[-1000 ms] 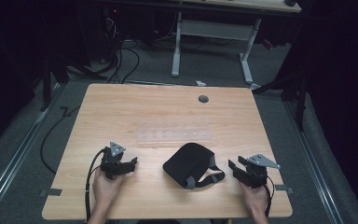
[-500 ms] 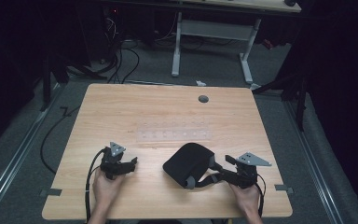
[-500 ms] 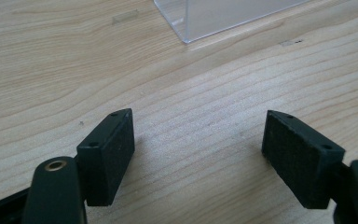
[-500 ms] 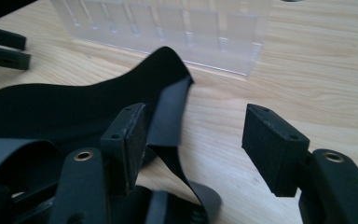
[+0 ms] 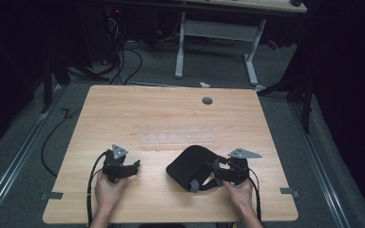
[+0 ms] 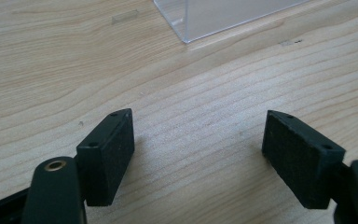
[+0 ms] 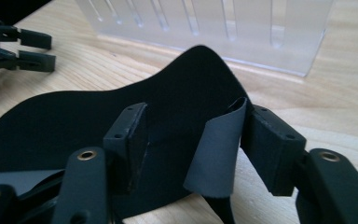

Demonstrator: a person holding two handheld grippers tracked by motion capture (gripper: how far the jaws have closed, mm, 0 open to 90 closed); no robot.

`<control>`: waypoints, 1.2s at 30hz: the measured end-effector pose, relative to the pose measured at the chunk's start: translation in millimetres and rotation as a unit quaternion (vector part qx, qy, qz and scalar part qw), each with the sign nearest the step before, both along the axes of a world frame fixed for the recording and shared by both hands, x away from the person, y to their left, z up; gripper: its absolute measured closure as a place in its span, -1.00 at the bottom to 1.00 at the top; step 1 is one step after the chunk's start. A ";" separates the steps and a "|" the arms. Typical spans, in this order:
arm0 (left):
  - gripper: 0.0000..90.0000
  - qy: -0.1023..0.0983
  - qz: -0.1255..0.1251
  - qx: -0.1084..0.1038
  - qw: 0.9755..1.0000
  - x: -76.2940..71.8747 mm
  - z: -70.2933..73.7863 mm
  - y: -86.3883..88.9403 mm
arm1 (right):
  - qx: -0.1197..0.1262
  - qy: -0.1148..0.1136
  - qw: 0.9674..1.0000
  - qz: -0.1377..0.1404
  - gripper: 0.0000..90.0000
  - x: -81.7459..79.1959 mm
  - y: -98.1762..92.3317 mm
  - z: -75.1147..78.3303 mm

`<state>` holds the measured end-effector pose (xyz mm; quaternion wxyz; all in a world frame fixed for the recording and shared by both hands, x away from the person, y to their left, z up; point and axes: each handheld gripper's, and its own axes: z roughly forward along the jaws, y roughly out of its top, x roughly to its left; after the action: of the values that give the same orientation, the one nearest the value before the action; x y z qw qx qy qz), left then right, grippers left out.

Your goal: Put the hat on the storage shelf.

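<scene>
Right gripper (image 5: pixel 217 169) now at mask (image 5: pixel 190 166)

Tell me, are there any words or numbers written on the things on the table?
None: there are no words or numbers to read.
The black fabric piece with a grey strap is plain.
The clear plastic slotted rack bears no label.
The light wooden table shows wood grain, without print.
The black two-jaw grippers carry no marks.

Light wooden surface (image 5: pixel 123 114) with a round grey grommet (image 5: pixel 207 100) near the far edge, carrying a clear slotted rack (image 5: pixel 176 137) mid-board and a black eye mask (image 5: pixel 192 166) just nearer, its grey strap (image 7: pixel 216 149) curling up.
</scene>
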<state>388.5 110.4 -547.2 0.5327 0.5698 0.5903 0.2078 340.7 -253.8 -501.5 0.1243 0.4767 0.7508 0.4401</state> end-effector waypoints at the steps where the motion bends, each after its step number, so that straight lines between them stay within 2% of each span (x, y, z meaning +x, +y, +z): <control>1: -0.43 0.000 0.000 0.000 1.000 0.0 0.0 0.0 | -0.001 0.003 1.000 0.000 -0.03 2.2 0.8 -2.1; 4: -0.43 0.000 0.000 0.000 1.000 0.0 0.0 0.0 | 0.008 0.017 1.000 0.007 0.00 7.5 4.2 -8.8; 9: -0.43 0.000 0.000 0.000 1.000 -0.1 0.0 -0.1 | 0.010 0.026 1.000 0.010 0.06 12.1 7.1 -14.4; 10: -0.43 0.000 0.000 0.000 1.000 -0.2 0.0 -0.2 | 0.014 0.032 0.999 0.017 0.17 14.4 7.6 -17.1; 14: -0.38 -0.002 -0.006 -0.002 1.000 -1.3 0.3 -0.8 | 0.015 0.036 0.999 0.030 0.32 15.4 7.8 -19.3; 15: -0.36 -0.002 -0.008 -0.002 1.000 -1.6 0.4 -0.9 | 0.023 0.038 0.998 0.038 0.43 15.9 6.4 -20.8; 18: -0.32 -0.003 -0.013 -0.001 1.000 -2.3 0.3 -1.1 | 0.030 0.035 0.998 0.047 0.53 15.4 5.2 -21.6; 19: -0.31 -0.004 -0.015 -0.002 1.000 -2.7 0.4 -1.5 | 0.039 0.040 0.997 0.058 0.64 14.3 4.1 -21.7; 24: -0.29 -0.004 -0.016 -0.003 1.000 -3.0 0.5 -1.7 | 0.048 0.047 0.994 0.082 0.80 10.3 3.9 -22.0; 30: -0.29 -0.004 -0.018 -0.004 1.000 -3.0 0.5 -1.9 | 0.060 0.040 0.993 0.098 0.86 5.9 4.1 -20.2; 34: -0.32 -0.004 -0.020 -0.003 1.000 -3.1 0.4 -2.1 | 0.057 0.031 0.992 0.108 0.88 0.2 6.6 -16.4; 36: -0.37 -0.002 -0.012 -0.002 1.000 -1.9 0.1 -1.9 | 0.057 0.029 0.992 0.111 0.88 -1.6 7.1 -15.0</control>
<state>386.5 108.5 -547.1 0.5373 0.5756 0.5825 0.2017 339.0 -246.7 -516.4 0.0257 0.4088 0.7763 0.4792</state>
